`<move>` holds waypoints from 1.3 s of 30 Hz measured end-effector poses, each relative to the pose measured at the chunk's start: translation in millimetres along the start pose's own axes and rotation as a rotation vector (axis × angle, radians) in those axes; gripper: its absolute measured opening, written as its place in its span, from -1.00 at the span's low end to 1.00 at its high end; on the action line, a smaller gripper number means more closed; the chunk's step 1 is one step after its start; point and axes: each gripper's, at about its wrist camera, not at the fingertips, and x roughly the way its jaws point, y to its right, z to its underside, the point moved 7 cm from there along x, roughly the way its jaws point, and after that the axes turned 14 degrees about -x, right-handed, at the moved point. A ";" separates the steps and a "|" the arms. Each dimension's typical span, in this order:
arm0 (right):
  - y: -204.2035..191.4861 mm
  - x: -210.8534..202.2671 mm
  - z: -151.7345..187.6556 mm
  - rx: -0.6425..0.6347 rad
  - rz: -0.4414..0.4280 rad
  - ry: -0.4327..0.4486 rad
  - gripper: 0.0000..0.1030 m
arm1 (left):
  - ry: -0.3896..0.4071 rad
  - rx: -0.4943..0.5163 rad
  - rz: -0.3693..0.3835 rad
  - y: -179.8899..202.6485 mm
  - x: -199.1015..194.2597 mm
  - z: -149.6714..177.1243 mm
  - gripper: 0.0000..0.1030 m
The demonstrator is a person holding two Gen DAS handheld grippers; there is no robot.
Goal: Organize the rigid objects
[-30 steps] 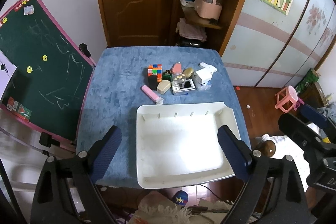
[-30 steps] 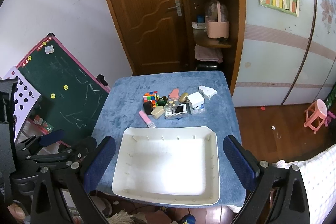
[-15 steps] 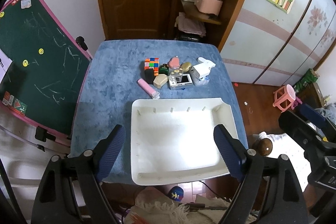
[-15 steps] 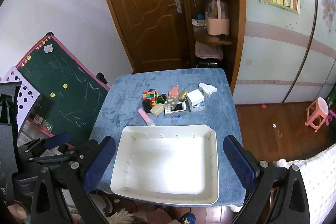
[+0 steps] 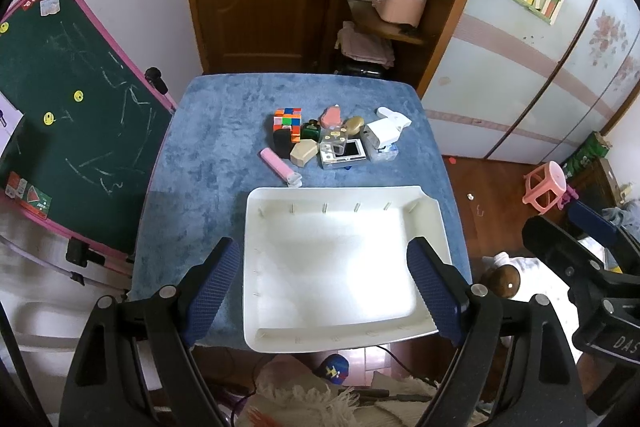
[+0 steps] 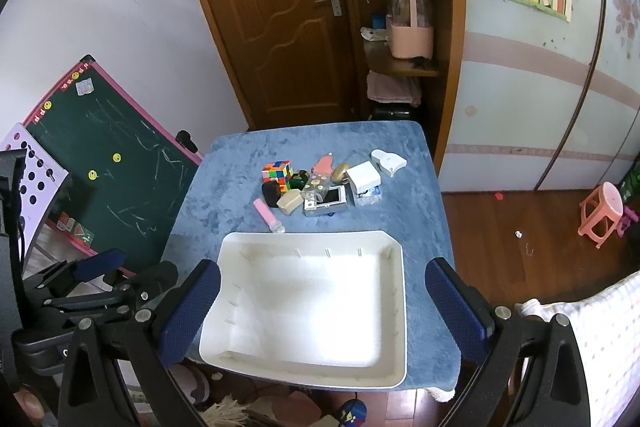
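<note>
**Rigid objects clustered behind an empty tray**

Rigid objects (image 5: 334, 143) sit bunched at the middle of the blue-covered table (image 5: 208, 163), just beyond the white tray (image 5: 434, 223), which holds nothing. Left gripper (image 5: 326, 291) hangs above the tray's near half, jaws having just narrowed a little yet standing wide, nothing between them. Right gripper (image 6: 324, 311) hovers likewise, spread wide and empty. Within the cluster: a silver camera (image 5: 343, 154), a Rubik's cube (image 5: 287, 121), a pink tube (image 5: 279, 167) (nearest the tray's far rim).
</note>
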 end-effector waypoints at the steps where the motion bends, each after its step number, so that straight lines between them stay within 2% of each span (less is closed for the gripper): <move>1: 1.3 0.4 1.0 -0.001 -0.002 -0.002 0.99 | -0.004 -0.004 -0.002 0.3 1.3 1.1 0.70; 22: 9.4 1.3 22.2 -0.041 -0.065 -0.039 0.99 | -0.030 -0.077 -0.044 4.4 -0.4 25.1 0.71; 29: 9.6 9.5 20.5 -0.027 -0.069 -0.054 0.99 | -0.042 -0.059 -0.056 5.6 7.3 18.3 0.71; 39: 10.4 30.3 2.3 0.008 -0.040 -0.081 0.99 | -0.043 0.008 -0.052 5.4 24.5 -10.1 0.71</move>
